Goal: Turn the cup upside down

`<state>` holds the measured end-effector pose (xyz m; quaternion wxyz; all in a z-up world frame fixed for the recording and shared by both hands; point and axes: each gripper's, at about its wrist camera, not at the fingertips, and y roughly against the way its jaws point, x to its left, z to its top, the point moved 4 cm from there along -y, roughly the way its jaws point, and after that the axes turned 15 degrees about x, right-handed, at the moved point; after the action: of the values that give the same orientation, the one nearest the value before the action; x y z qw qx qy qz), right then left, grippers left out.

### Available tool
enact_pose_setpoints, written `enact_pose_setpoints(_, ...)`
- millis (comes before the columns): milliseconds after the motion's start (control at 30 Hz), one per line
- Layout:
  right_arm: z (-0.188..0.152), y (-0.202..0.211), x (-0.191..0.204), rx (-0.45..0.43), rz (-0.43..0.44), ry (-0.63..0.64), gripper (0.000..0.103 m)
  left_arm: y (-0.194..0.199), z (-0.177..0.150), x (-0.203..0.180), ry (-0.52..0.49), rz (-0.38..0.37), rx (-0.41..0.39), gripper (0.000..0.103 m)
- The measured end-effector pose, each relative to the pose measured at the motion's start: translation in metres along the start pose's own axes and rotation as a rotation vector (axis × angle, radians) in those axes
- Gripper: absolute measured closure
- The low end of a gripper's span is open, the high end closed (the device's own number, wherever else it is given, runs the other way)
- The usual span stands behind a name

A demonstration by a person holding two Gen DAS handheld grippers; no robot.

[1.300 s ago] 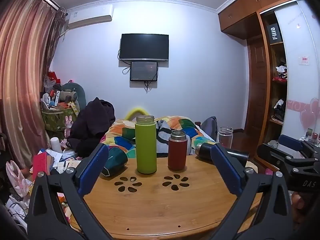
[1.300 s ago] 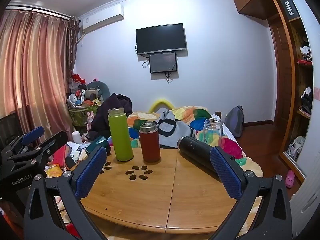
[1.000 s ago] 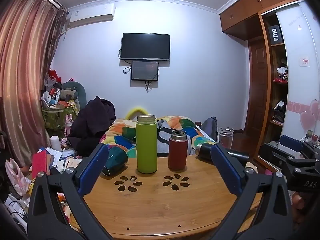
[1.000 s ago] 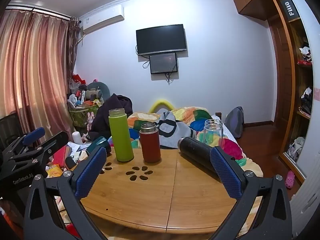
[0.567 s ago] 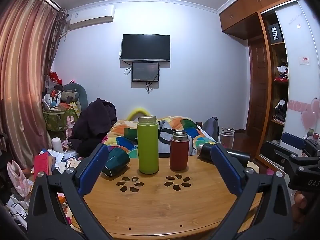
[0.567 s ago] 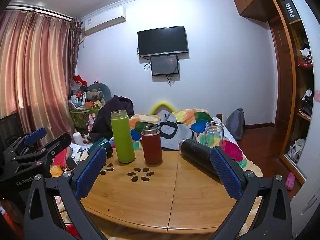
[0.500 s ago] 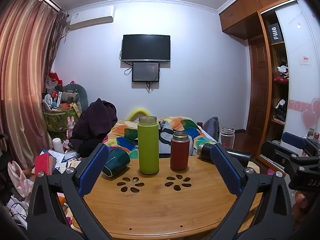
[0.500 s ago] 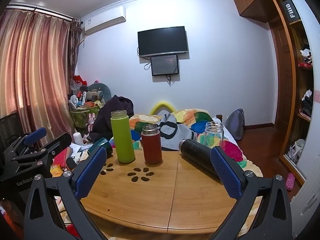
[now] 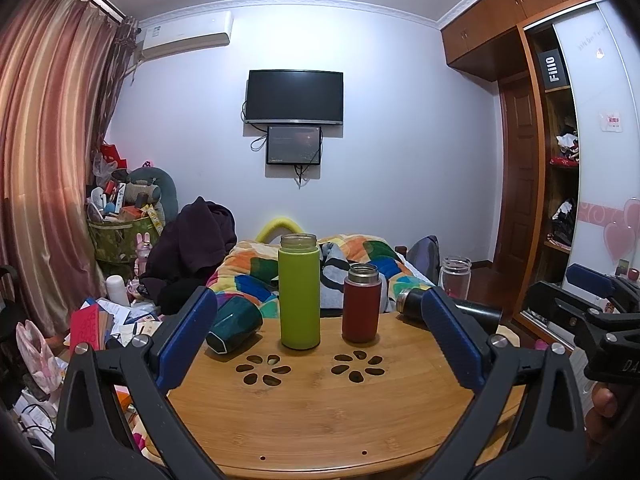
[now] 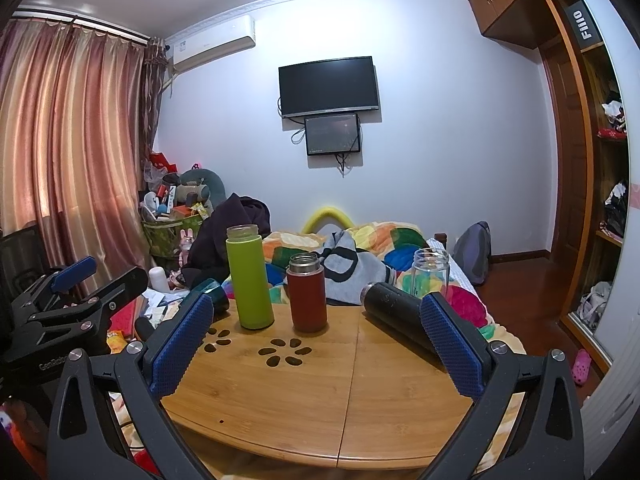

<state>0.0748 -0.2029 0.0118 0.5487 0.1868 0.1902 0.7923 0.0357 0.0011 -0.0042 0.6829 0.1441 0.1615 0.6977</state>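
Note:
On the round wooden table (image 9: 320, 412) stand a tall green cup (image 9: 300, 292) and a shorter red cup (image 9: 361, 309), both upright with open tops. A dark green cup (image 9: 234, 326) lies on its side at the left. A black flask (image 10: 394, 312) lies on its side at the right, with a clear glass jar (image 10: 431, 272) behind it. My left gripper (image 9: 320, 340) is open and empty, held before the table's near edge. My right gripper (image 10: 316, 344) is open and empty over the near part of the table (image 10: 320, 400).
A bed with a colourful quilt (image 9: 360, 256) lies behind the table. Clutter and a basket (image 9: 120, 236) fill the floor at the left by the curtain. A wardrobe (image 9: 560, 200) stands at the right. Flower-shaped holes (image 9: 358, 368) pierce the tabletop.
Both views have shifted slightly, and the cups sit a little further right in the frames. Both grippers stay open and nothing on the table has moved.

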Motion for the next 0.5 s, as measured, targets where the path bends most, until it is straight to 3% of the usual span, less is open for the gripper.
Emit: enact_pose_setpoints(500,-0.0010,0.0005,0.0039,-0.013,0.006,0.002,0.000,-0.0017,-0.0002,0.0057,0.007,0.009,0.001,0.000)
